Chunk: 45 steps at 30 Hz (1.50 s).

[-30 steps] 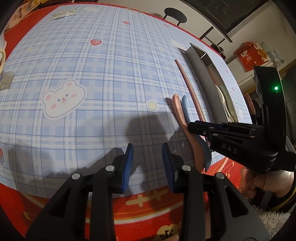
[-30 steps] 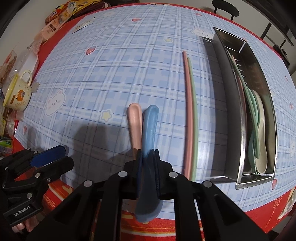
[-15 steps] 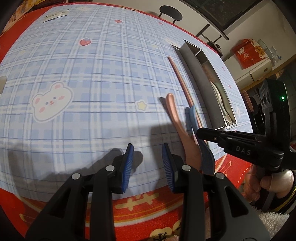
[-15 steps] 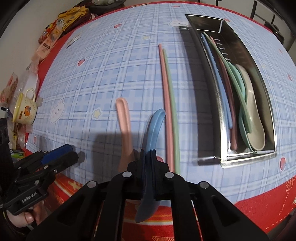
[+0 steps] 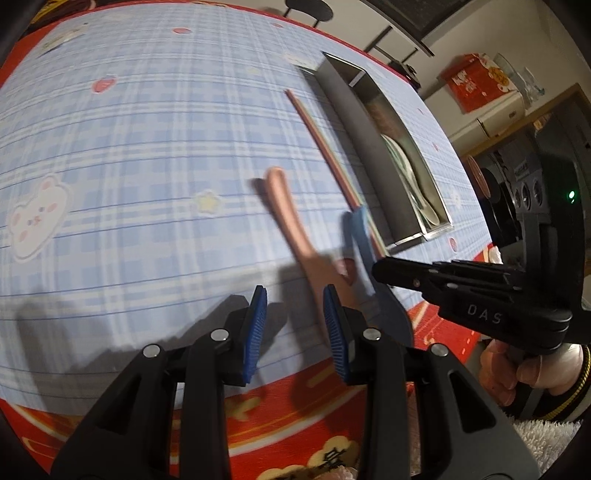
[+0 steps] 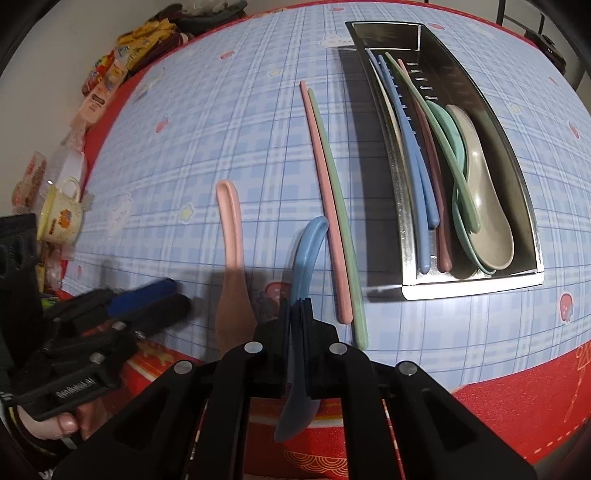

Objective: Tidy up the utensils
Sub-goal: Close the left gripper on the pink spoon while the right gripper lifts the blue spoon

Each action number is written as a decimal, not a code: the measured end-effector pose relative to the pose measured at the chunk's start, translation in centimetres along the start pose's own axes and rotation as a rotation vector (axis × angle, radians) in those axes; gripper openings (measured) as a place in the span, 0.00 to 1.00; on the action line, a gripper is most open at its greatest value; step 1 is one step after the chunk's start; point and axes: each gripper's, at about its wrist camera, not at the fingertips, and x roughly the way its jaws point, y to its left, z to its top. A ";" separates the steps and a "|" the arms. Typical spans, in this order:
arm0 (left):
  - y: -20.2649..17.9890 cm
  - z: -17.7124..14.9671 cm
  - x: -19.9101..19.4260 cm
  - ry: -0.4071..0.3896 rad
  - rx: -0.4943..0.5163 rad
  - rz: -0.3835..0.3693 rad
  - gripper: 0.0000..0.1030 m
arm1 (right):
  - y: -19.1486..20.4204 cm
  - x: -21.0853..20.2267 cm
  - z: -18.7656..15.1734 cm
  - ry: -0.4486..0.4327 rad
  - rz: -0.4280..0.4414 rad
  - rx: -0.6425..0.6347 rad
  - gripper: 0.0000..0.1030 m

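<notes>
My right gripper [image 6: 297, 306] is shut on the blue spoon [image 6: 308, 251] near its bowl, and the handle tip points toward the pink chopstick [image 6: 325, 199] and the green chopstick [image 6: 341, 221]. The pink spoon [image 6: 231, 236] lies flat on the tablecloth to its left. My left gripper [image 5: 295, 295] is open with nothing between its blue pads, just left of the pink spoon [image 5: 291, 221] bowl. The steel tray [image 6: 472, 284] on the right holds blue and pink chopsticks, a green spoon and a beige spoon. In the left wrist view the right gripper [image 5: 380, 273] holds the blue spoon [image 5: 360, 229].
A yellow cup [image 6: 61, 218] and snack packets [image 6: 122, 62] sit along the table's left edge. The red cloth border [image 6: 517, 398] marks the near edge. A hand [image 5: 517, 373] holds the right gripper. A dark stool [image 5: 306, 7] stands beyond the far edge.
The right gripper has carried the blue spoon to the right, away from the pink spoon and up to the chopsticks. The left gripper has moved right, closer to the pink spoon's bowl.
</notes>
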 end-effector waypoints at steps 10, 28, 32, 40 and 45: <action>-1.8 0.7 2.8 0.056 -0.026 -0.019 0.33 | -2.1 -1.1 -0.6 -0.007 0.079 0.012 0.02; -3.8 0.8 4.5 0.072 -0.044 -0.038 0.26 | -3.3 -0.9 -2.6 0.093 0.127 -0.045 0.17; -4.4 0.8 4.8 0.081 -0.023 -0.046 0.16 | -3.5 -0.5 -3.0 0.117 0.129 -0.040 0.18; -4.2 0.7 4.5 0.077 -0.009 -0.017 0.14 | -2.7 -0.3 -3.2 0.125 0.138 -0.056 0.19; -2.7 0.6 3.7 0.060 -0.039 -0.001 0.14 | -1.8 0.3 -3.0 0.132 0.142 -0.077 0.07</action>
